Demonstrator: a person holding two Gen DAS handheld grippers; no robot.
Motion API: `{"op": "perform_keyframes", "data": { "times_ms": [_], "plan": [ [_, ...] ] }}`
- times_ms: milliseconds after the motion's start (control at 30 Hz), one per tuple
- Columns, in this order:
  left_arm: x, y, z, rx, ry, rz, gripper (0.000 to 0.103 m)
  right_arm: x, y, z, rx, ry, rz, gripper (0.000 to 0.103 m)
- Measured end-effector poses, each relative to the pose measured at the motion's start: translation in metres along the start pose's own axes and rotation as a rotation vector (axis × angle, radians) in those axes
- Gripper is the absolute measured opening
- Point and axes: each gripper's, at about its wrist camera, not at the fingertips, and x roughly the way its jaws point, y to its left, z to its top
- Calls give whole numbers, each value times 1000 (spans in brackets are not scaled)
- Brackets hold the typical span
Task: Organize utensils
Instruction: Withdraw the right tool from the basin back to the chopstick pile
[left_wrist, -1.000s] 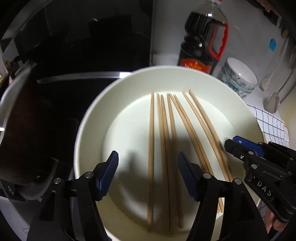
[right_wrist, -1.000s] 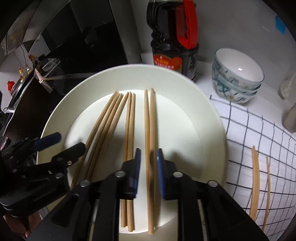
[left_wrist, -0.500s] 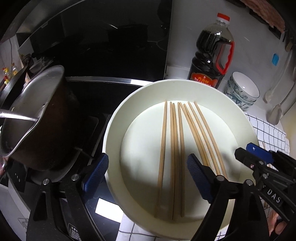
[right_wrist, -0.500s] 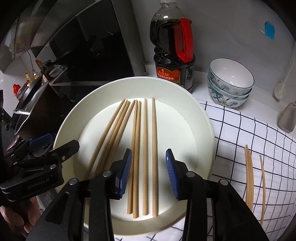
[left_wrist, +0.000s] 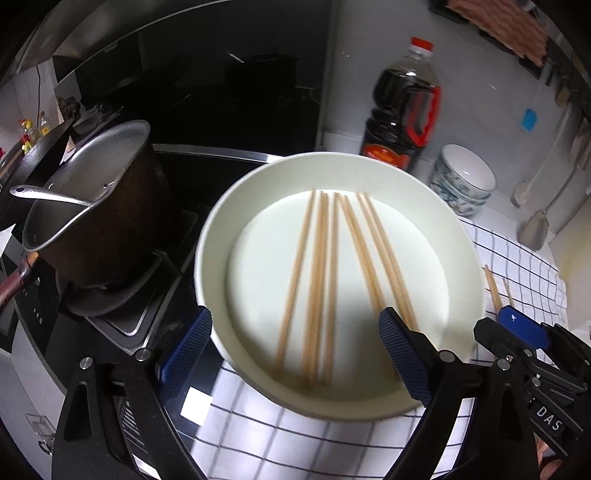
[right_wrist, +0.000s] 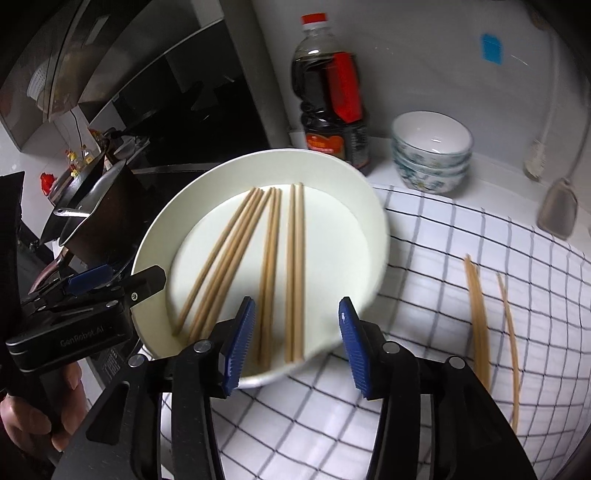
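Blurring softens the near ends of the wooden chopsticks (left_wrist: 325, 277) in the left wrist view, so their tips at the plate's near rim cannot be counted apart. The white plate (right_wrist: 207, 199), round and smooth with a raised rim, is the landmark: it sits partly on a white cloth with a black grid (right_wrist: 424, 258) and partly over the dark stove edge. Its near rim is covered by the gripper fingers in both views. On the plate lie roughly seven or eight slim, straight, pale chopsticks, fanned lengthwise.

More chopsticks (right_wrist: 478, 314) lie on the cloth to the right of the plate, well apart from it; in the left view only their far ends show, the rest hidden behind the other gripper.

The left gripper (left_wrist: 295, 354) hovers at the plate's near left rim, its blue ribbed pads spread wide, one pad outside the rim, one over the plate, gripping nothing. The right gripper (right_wrist: 293, 339) hangs over the near rim with its pads apart, above one pair of sticks, not touching them as far as can be seen. A hand (right_wrist: 33, 410) holding the left gripper is cut off by the frame edge.

Left of the plate stands a dark metal saucepan (left_wrist: 96, 221) with a ladle handle. Behind the plate are a dark sauce bottle with a red handle (right_wrist: 332, 96) and stacked patterned bowls (right_wrist: 430, 155).
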Motion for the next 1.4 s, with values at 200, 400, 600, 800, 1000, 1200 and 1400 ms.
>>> {"op": "perform_keyframes", "data": {
  "times_ms": [200,400,600,800,1000,1200,1400],
  "plan": [
    [-7,-34,-14,26,3,-29,90,-25,-27,-18,31,-15,-25,48],
    [-15,-74,-30,87,0,-61,90,-49,-64,-40,74,-28,-70,49],
    [-21,-114,-42,162,-4,-94,90,-67,-110,-65,120,-35,-146,50],
    [-18,-161,-51,215,10,-151,90,-77,-149,-87,139,-31,-235,50],
    [-9,-195,-62,248,29,-182,91,-81,-178,-101,149,-29,-278,50],
    [13,-218,-77,245,56,-184,91,-68,-198,-112,144,-5,-279,51],
    [36,-233,-89,221,77,-168,91,-45,-206,-117,113,19,-270,51]
  ]
}}
